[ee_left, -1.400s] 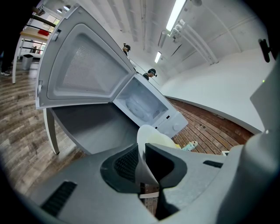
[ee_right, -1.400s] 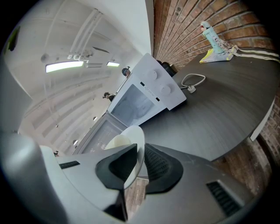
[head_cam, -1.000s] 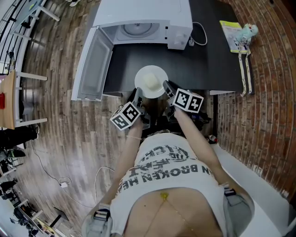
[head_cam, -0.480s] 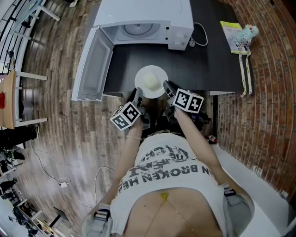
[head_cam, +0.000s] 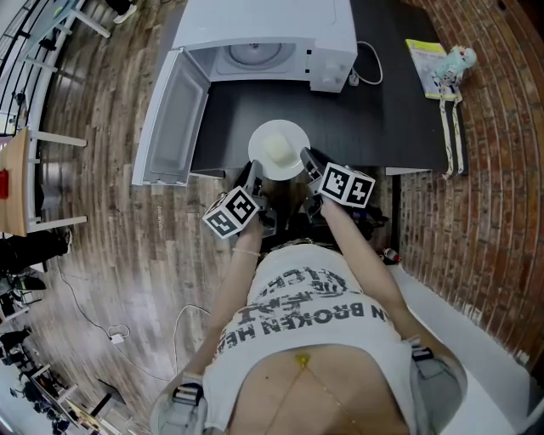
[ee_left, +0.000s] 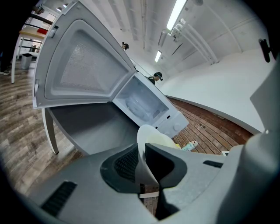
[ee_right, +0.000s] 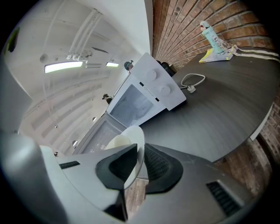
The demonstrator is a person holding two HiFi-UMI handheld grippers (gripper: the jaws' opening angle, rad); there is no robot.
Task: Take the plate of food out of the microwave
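Plate (head_cam: 260, 138) of food sits outside the microwave (head_cam: 263, 25), over the near edge of the dark bench (head_cam: 391, 119), straight ahead of the open oven. Whether it rests on the bench or hangs just above it cannot be told. A pale mound of food (head_cam: 279, 151) lies in its middle.

The left tool (head_cam: 254, 177) is clamped on the plate's near-left rim; the left gripper view shows the thin white edge pinched between the two dark pads. The right tool (head_cam: 307, 161) is clamped on the near-right rim in the same way, the rim standing edge-on between its pads in the right gripper view.

The microwave door (head_cam: 174, 119) hangs wide open to the left, past the bench edge and over the wooden floor (head_cam: 110, 212). Inside the cavity the glass turntable (head_cam: 253, 55) is bare. A white cable (head_cam: 368, 64) loops on the bench beside the oven's control panel. At the far right of the bench lie a yellow-green booklet (head_cam: 421, 53) and a small doll (head_cam: 452, 64).
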